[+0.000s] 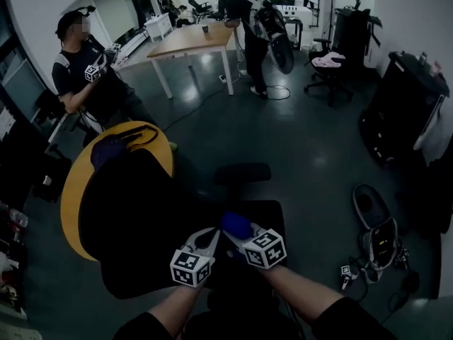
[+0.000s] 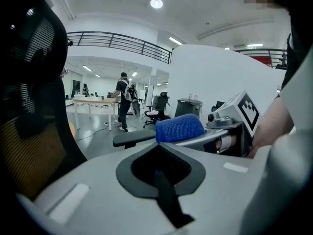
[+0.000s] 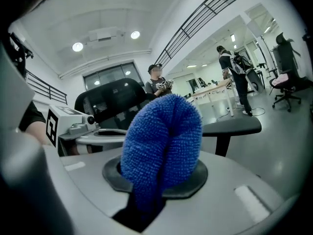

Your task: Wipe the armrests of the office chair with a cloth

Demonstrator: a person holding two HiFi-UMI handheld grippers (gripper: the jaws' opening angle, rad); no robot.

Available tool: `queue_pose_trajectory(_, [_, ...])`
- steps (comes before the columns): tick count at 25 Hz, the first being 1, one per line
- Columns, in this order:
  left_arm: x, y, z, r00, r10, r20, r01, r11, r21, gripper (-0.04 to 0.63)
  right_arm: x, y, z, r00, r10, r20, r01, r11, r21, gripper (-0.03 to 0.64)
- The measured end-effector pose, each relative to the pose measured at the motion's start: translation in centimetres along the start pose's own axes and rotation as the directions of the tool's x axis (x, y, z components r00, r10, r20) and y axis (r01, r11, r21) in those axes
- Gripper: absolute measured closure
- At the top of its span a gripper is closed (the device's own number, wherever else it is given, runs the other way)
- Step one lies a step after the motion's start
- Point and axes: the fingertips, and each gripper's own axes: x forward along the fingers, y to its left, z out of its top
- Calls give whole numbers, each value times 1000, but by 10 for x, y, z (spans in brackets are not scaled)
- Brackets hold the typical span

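The black office chair fills the lower middle of the head view, with its backrest at left and one armrest just beyond my grippers. My right gripper is shut on a folded blue cloth, held over the seat and short of that armrest. The cloth bulges out of the jaws in the right gripper view, with the armrest behind it. My left gripper sits close beside it, jaws together and nothing seen in them. The left gripper view shows the cloth and the armrest apart.
A yellow round table stands behind the backrest. A person stands at far left, another by a wooden table. A second office chair and black cabinet stand at right. Bags lie on the floor.
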Motion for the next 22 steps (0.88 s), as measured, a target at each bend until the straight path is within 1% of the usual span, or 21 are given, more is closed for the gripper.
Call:
queue_pose_trajectory(3, [-25,-18,-3,999,-51,13,51,999,-15,575,-19,21,-6,1000,-3,17,3,1000,1,511])
queue_pose_trajectory(5, [-41,-28,-5,996,-87,23,87,996,-17,575,-29,34,-6,999,-20,36,20,1000,0,511])
queue_pose_trajectory(10, [-87,-44,-10,983,-175,59,176,984,-14,575,-48,68,-7,990,-99,97,99,995,7,511])
queue_pose_trajectory(16, [-164,-75,-24,957,-285,62,285,958,-1,575,-73,129,-28,960,-217,179,206,976,76,511])
queue_pose_trajectory(20, [-207,-80,-28,935,-342,90,341,940,33,575,-83,173,-42,938,-273,214,257,961,100,511])
queue_pose_trajectory(22, [-225,-79,-28,927,-357,113,356,934,28,575,-87,189,-48,930,-293,223,274,955,113,511])
